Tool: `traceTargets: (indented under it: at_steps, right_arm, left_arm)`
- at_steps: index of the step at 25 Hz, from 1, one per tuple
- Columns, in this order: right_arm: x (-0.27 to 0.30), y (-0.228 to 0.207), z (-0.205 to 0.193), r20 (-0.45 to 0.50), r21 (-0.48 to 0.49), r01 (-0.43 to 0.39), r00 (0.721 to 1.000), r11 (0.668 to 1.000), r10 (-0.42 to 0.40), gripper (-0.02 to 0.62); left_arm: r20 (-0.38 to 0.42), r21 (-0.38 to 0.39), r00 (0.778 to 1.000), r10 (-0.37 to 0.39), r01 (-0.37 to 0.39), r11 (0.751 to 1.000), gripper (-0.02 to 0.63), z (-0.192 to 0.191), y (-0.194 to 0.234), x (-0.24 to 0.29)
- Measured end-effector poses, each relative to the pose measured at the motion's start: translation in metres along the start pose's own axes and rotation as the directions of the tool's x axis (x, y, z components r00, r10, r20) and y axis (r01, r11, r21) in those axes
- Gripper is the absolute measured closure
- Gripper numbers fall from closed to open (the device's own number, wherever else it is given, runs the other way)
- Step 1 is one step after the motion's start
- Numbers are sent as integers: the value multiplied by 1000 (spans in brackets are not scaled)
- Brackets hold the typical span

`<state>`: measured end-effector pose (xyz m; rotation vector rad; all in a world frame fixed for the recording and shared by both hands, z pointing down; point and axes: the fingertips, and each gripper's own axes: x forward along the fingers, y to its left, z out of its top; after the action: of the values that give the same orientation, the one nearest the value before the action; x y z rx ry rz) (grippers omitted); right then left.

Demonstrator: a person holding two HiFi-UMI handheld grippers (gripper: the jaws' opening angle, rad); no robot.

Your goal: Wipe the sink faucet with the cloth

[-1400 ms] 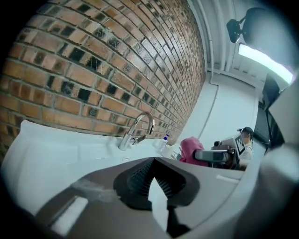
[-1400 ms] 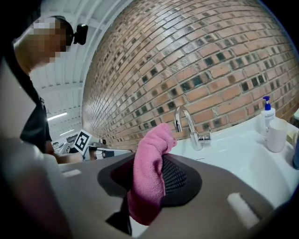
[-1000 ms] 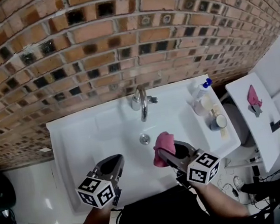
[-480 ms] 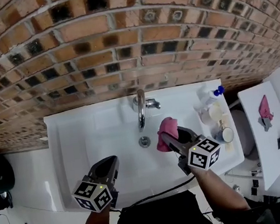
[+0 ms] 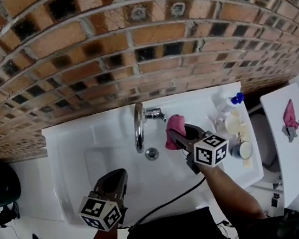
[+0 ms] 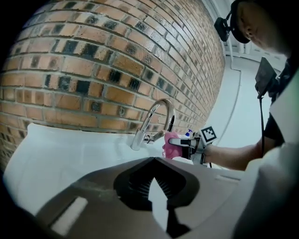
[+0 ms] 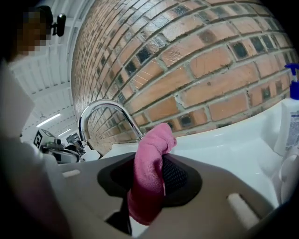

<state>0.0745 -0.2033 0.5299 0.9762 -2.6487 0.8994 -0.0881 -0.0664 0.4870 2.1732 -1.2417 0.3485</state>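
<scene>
While clamped on cloth (image 5: 174, 126), right hand-held gripper (image 5: 173, 135) outstretched beside faucet (image 5: 137, 125).

Tight behind and right of the tap, open on its left.
The curved chrome faucet (image 5: 137, 124) stands close to the red-brick wall (image 5: 130, 58), with only a narrow gap behind it. The right gripper (image 5: 174, 136), clamped on the pink cloth (image 5: 173, 126), fills the space just right of the spout. Beyond it, a white spray bottle with a blue top (image 5: 225, 106) crowds the ledge. The white sink basin (image 5: 100, 161) left of the faucet lies open.
</scene>
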Motion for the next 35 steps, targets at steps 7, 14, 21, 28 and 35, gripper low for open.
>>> traceTargets:
  at_steps: [7, 14, 21, 28, 35]
  right_arm:
    - [31, -42, -4, -69, -39, 18, 997, 999, -21, 453]
    - [58, -53, -8, -138, -84, -18, 990, 996, 6, 453]
    - [73, -56, -8, -169, -78, -52, 985, 996, 39, 453]
    - [74, -56, -2, -212, -211, -71, 977, 975, 25, 453]
    - [63, -43, 16, -212, -378, -79, 977, 923, -3, 454]
  left_arm:
    - [-39, -9, 999, 20, -20, 1000, 600, -3, 8, 18]
    - [-70, -33, 997, 18, -21, 999, 600, -6, 12, 33]
    - [-95, -47, 995, 27, -31, 998, 600, -10, 17, 37]
    - [-99, -51, 995, 25, -30, 998, 600, -11, 18, 38]
    - [-77, -49, 997, 14, -18, 999, 600, -8, 14, 32]
